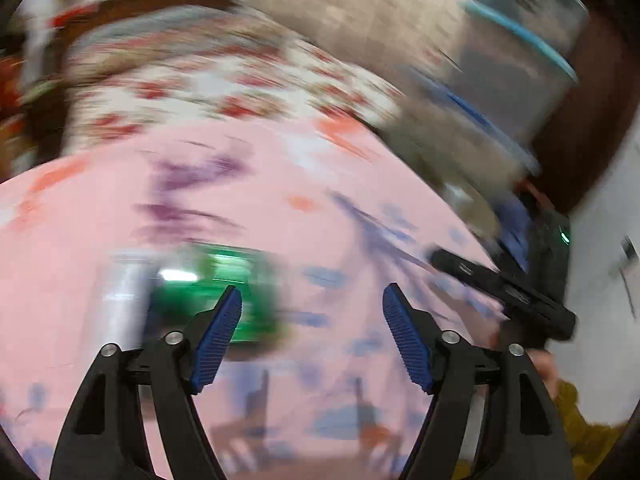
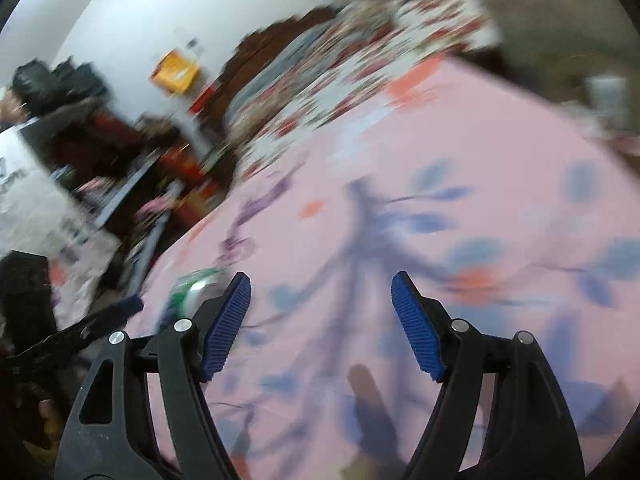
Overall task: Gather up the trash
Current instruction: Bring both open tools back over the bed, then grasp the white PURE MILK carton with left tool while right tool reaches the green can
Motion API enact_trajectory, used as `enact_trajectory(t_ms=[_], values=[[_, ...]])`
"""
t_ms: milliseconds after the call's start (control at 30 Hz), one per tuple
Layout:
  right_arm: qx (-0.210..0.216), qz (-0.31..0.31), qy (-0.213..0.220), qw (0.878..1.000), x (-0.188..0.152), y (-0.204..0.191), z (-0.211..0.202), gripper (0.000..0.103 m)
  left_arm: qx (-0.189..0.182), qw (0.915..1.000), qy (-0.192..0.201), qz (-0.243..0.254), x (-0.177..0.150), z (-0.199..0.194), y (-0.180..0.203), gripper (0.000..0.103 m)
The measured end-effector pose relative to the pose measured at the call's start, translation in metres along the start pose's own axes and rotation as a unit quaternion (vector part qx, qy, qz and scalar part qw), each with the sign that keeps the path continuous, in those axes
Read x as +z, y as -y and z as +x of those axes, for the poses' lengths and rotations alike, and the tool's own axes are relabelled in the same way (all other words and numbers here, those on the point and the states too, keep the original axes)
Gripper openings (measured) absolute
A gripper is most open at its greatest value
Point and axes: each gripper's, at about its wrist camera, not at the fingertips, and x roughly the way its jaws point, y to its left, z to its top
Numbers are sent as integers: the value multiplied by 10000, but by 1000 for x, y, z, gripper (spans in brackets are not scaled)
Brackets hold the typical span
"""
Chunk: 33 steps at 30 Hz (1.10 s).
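Lying on the sheet: a green and silver wrapper (image 1: 208,296), motion-blurred, at about 8 o'clock in the left wrist view, just beyond the left gripper's near finger; in the right wrist view the same wrapper (image 2: 192,288) sits at 8 o'clock, close to the sheet's edge.
Long axis: appears to run left to right across the left wrist view, silver end at 9 o'clock, green end at 3 o'clock; the blur leaves this uncertain.
Left gripper (image 1: 312,300): spread wide, blue pads apart, nothing between them, above the sheet.
Right gripper (image 2: 320,288): spread wide as well, holding nothing, over the sheet's middle.
Surface: a pink sheet (image 1: 80,240) with blue and purple branch prints and small orange marks.
Beyond it: a white quilt with red flowers (image 1: 200,88) at 12 o'clock, touching the pink sheet.
Room, left wrist view: grey bins with blue rims (image 1: 520,40) at 2 o'clock; the other gripper's black body at 3 o'clock.
Room, right wrist view: white wall (image 2: 160,12) at 11 o'clock, a yellow item (image 2: 176,70) on it, cluttered dark shelves (image 2: 120,168) at 9 o'clock.
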Motion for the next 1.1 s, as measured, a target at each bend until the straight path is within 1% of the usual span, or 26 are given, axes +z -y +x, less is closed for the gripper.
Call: enact_trajectory(t_ms=[33, 67, 100, 133, 200, 300, 367, 467, 533, 733, 867, 933, 967, 1033, 1067, 1100], values=[[78, -28, -116, 9999, 4, -7, 12, 73, 383, 9990, 174, -119, -1, -9, -18, 70], [113, -51, -290, 9995, 10, -18, 30, 73, 730, 9967, 248, -239, -2, -14, -35, 70], [168, -55, -376, 9991, 12, -25, 41, 71, 929, 9947, 255, -354, -4, -16, -50, 70], [274, -54, -491, 9984, 15, -34, 56, 70, 1016, 9936, 241, -435, -6, -17, -60, 71], [317, -49, -671, 9972, 18, -46, 79, 66, 1165, 9915, 153, -563, -11, -12, -77, 73], [295, -23, -879, 9957, 15, -61, 107, 65, 1305, 9903, -39, -485, -19, 4, -86, 73], [236, -33, -948, 9952, 14, -69, 120, 65, 1330, 9902, -129, -394, -22, 14, -86, 73], [214, 0, -1064, 9941, 11, -70, 125, 65, 1368, 9899, -197, -328, -26, 24, -91, 73], [236, 26, -1164, 9929, 8, -71, 127, 62, 1422, 9891, -219, -319, -33, 25, -96, 73], [446, -133, -1402, 9890, -20, -84, 107, 61, 1321, 9895, -275, -524, -45, 26, -104, 72], [818, -183, -1699, 9819, -52, -96, 92, 62, 1349, 9892, -272, -505, -48, 26, -103, 72], [935, -272, -1791, 9790, -63, -102, 87, 62, 1341, 9892, -305, -517, -49, 27, -104, 71], [966, -365, -1775, 9787, -67, -106, 82, 62, 1339, 9891, -316, -522, -49, 28, -104, 71], [891, -496, -1604, 9818, -62, -107, 74, 62, 1322, 9891, -352, -552, -51, 30, -106, 71], [779, -535, -1373, 9860, -54, -104, 68, 62, 1316, 9891, -363, -561, -51, 30, -106, 71], [709, -487, -1237, 9886, -47, -101, 65, 63, 1315, 9890, -374, -568, -51, 31, -106, 71]])
